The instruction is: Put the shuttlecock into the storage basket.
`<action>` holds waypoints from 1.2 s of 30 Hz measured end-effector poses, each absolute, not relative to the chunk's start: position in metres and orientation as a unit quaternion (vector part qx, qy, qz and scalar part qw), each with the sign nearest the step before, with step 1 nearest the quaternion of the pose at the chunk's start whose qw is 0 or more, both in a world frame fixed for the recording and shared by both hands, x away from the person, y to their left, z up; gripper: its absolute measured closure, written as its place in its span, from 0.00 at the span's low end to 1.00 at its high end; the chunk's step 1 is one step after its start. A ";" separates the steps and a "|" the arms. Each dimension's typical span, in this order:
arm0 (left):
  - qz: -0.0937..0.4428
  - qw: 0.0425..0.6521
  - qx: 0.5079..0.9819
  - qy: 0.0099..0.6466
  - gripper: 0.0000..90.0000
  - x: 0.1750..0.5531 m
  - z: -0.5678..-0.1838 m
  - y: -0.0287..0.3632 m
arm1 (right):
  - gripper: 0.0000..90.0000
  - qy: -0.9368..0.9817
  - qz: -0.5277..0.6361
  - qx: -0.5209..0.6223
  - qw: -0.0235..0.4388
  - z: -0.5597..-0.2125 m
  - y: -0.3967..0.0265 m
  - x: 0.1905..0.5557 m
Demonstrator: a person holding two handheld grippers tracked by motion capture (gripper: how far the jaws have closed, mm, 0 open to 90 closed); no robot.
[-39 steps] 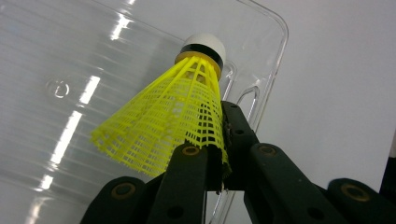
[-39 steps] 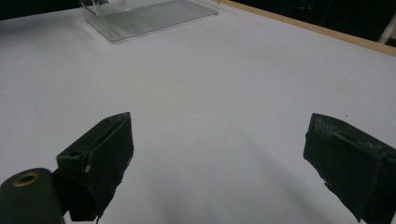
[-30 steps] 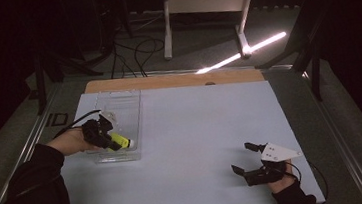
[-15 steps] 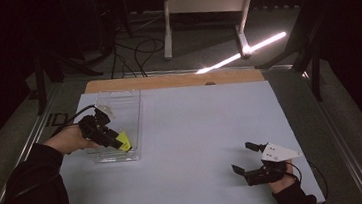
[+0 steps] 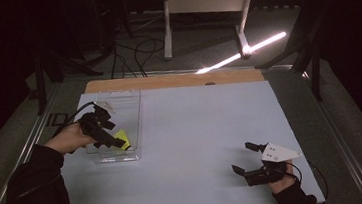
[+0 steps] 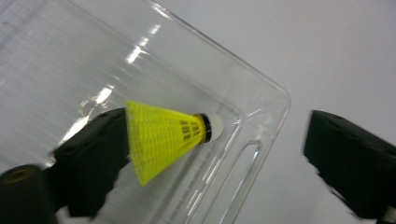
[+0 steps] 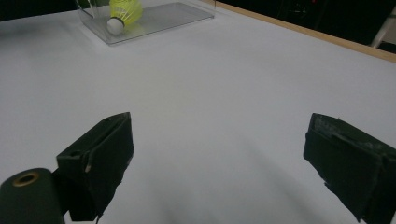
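Yellow shuttlecock is lying in the near corner of a clear plastic tray on the desk, just below the left gripper, whose jaws have just been opening. No writing is showing. Seen from the left gripper view, the shuttlecock is resting by one jaw, unclamped. Over in the right gripper view, the right gripper is hovering spread wide above bare desk.

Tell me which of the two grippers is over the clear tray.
The left gripper, jaws just opened, is over the clear tray beside the yellow shuttlecock. The right gripper rests on the bare mat, far from it.
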State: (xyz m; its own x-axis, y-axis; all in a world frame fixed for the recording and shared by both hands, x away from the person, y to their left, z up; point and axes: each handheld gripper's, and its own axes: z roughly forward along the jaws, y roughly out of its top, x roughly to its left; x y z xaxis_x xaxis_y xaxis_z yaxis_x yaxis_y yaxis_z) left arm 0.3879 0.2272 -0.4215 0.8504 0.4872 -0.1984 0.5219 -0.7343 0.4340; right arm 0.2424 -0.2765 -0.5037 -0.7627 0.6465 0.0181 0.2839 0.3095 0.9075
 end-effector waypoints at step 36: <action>0.001 0.292 0.934 0.206 0.00 0.372 -0.393 0.164 | 0.10 0.791 0.508 0.291 0.175 -0.504 -0.275 0.244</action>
State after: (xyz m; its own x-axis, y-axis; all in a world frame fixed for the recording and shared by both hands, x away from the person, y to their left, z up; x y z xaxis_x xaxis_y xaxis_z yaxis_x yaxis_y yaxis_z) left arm 0.3718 0.1640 -0.3935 0.9150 0.3854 -0.1194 0.3847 -0.7444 0.5457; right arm 0.2436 -0.2746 -0.5039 -0.7692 0.6387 0.0191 0.2832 0.3141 0.9062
